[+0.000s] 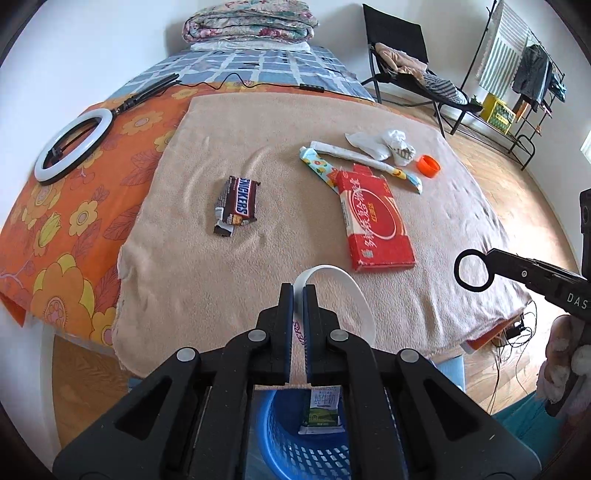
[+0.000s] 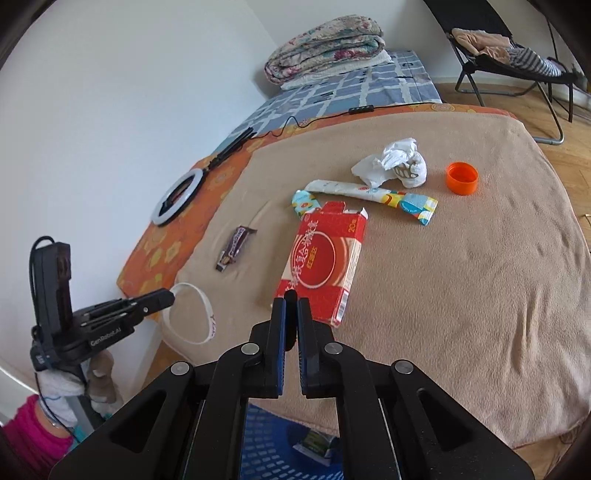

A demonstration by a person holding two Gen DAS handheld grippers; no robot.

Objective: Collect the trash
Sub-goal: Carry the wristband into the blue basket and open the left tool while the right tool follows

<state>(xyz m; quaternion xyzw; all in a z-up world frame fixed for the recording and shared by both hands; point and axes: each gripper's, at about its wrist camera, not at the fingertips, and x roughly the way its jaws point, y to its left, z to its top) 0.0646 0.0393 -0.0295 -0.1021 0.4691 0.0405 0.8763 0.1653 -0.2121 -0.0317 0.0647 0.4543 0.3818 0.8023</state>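
Note:
My left gripper (image 1: 298, 291) is shut on a white wristband (image 1: 354, 291), held over the bed's front edge above a blue basket (image 1: 280, 443); it also shows in the right wrist view (image 2: 166, 297) with the band (image 2: 207, 314). My right gripper (image 2: 291, 301) is shut and empty, just in front of a red carton (image 2: 321, 266). On the beige blanket (image 1: 258, 280) lie a Snickers wrapper (image 1: 238, 205), the red carton (image 1: 376, 218), a colourful wrapper (image 1: 328, 168), crumpled tissue (image 1: 395, 146) and an orange cap (image 1: 428, 166).
A milk carton (image 1: 321, 410) lies in the basket. A ring light (image 1: 74, 144) lies on the orange sheet at left. A folded quilt (image 1: 251, 20) sits at the bed's far end. A black chair (image 1: 406, 74) and clothes rack (image 1: 517, 74) stand on the wooden floor at right.

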